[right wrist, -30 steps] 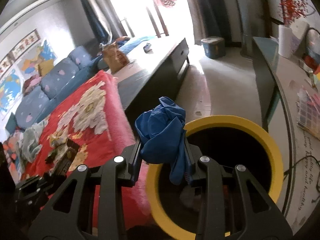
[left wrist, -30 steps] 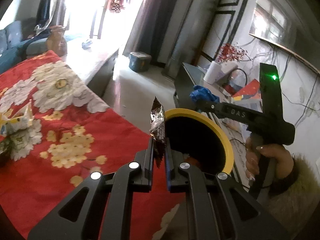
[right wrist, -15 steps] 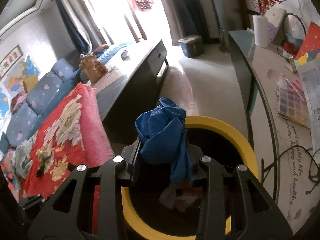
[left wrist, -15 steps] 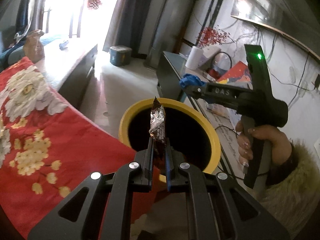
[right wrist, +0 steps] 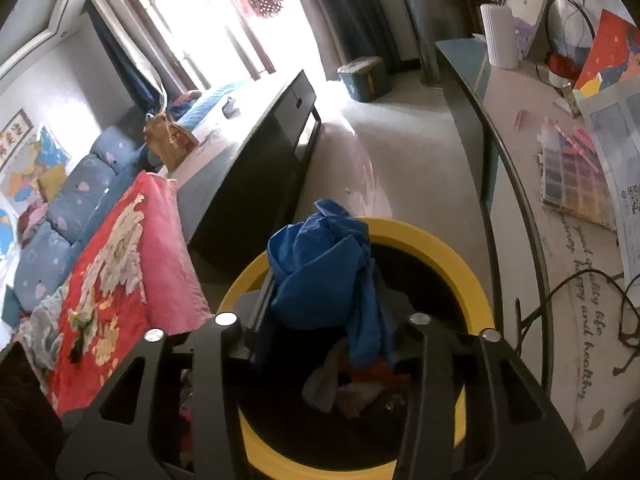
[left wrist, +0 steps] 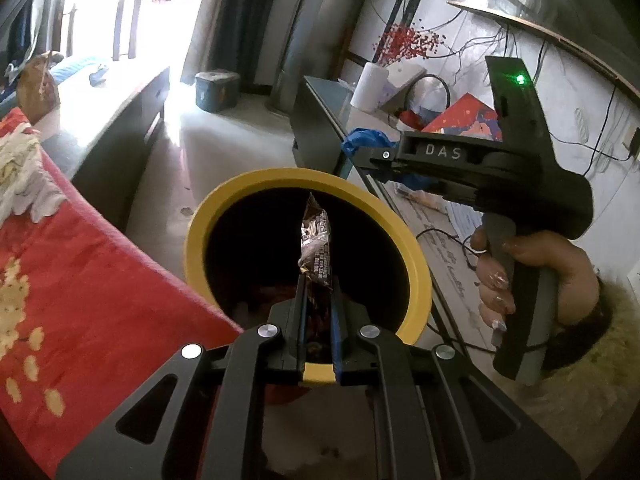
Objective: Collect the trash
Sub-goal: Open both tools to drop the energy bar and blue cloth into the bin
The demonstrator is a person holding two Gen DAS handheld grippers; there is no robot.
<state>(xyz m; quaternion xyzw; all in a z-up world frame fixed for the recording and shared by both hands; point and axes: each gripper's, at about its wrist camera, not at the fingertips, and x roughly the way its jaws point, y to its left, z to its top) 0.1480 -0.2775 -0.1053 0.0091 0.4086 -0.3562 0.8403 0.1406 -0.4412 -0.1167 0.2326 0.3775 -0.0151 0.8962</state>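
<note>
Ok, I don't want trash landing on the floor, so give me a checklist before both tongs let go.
1. Wrapper held by left tongs: ok, clamped and standing upright.
2. Wrapper over the bin opening: ok, it shows against the dark interior.
3. Blue rag held by right tongs: ok, bunched between the fingers.
4. Rag over the opening: mostly ok in the right wrist view; its upper edge overlaps the yellow rim.
5. Room in the bin: ok, trash lies low at the bottom.
6. Height above the rim: cannot tell.
</note>
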